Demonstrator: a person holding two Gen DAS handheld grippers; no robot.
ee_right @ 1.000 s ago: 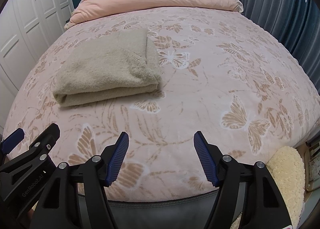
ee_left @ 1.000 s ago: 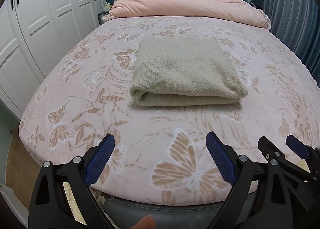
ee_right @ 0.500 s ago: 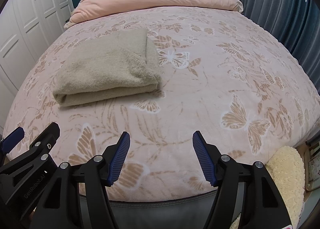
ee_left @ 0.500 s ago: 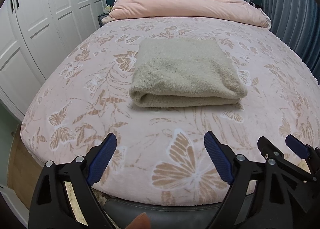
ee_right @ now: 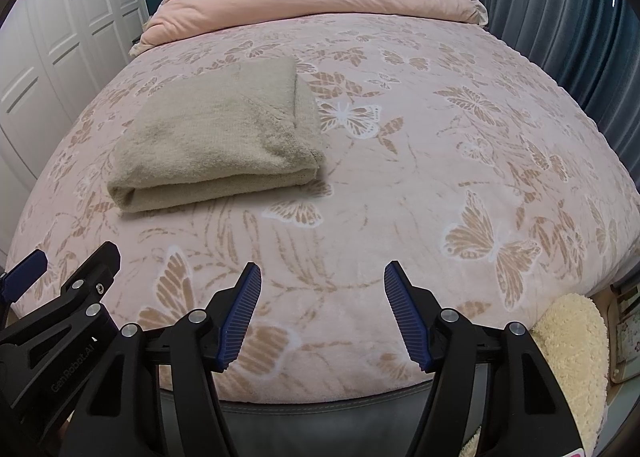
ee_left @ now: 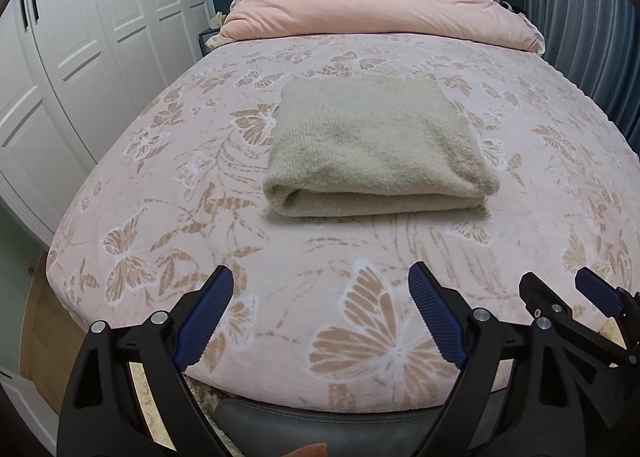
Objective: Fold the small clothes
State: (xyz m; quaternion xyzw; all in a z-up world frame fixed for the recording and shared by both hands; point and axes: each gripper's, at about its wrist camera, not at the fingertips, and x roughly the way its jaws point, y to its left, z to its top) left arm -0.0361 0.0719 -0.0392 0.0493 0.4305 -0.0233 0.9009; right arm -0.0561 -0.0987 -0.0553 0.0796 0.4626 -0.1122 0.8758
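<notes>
Beige knit garment [ee_left: 380,149] lay folded mid-bed, on butterfly-print bed cover [ee_left: 160,193], well apart from both tools. Left tool [ee_left: 320,309] gaped wide, empty, over near bed edge; right tool [ee_right: 322,307] also open, empty, just beside it.

Risks, judged: top layer loose at right end, any snag or re-grip likely to spring fold open; plush cover likely to drag bundle.

Room: open cover right of garment; pink duvet [ee_left: 380,13] far; wardrobe doors [ee_left: 80,37] left; curtain [ee_right: 560,1] right.
</notes>
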